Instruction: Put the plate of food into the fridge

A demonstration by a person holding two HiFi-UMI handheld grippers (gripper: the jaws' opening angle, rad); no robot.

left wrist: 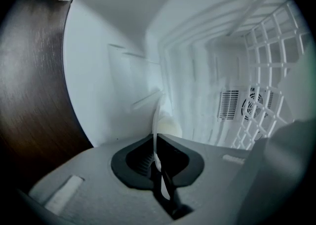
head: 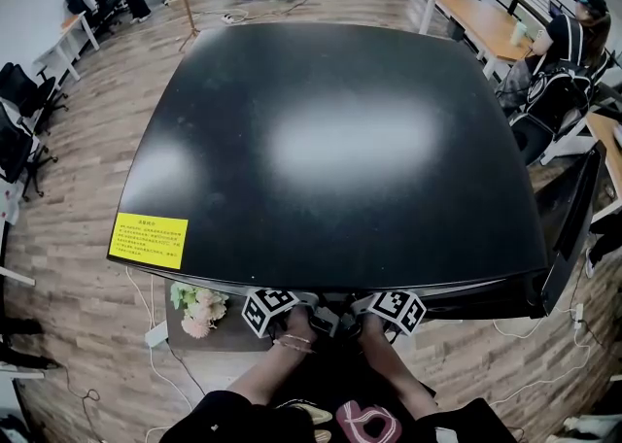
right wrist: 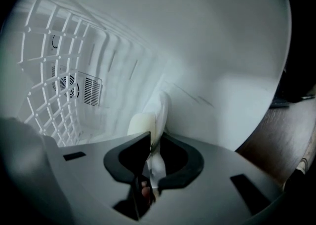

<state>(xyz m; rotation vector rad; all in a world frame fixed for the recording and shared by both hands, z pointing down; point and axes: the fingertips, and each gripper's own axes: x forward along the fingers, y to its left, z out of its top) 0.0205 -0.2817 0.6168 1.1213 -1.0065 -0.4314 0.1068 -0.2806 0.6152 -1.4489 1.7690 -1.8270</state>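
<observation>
Black glossy fridge top (head: 340, 140), wood-plank floor (head: 117, 111), desks (head: 481, 23), office chairs (head: 17, 91)

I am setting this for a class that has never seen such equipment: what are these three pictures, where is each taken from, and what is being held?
There is no robot here: a person holds a two-jaw gripper in each hand. The head view looks down from the person's head onto the black fridge top, which carries a yellow label. The other two cameras ride on the grippers and look into the white fridge interior, with its wire rack. The left gripper and right gripper each pinch the rim of one white plate carrying pale food.
</observation>
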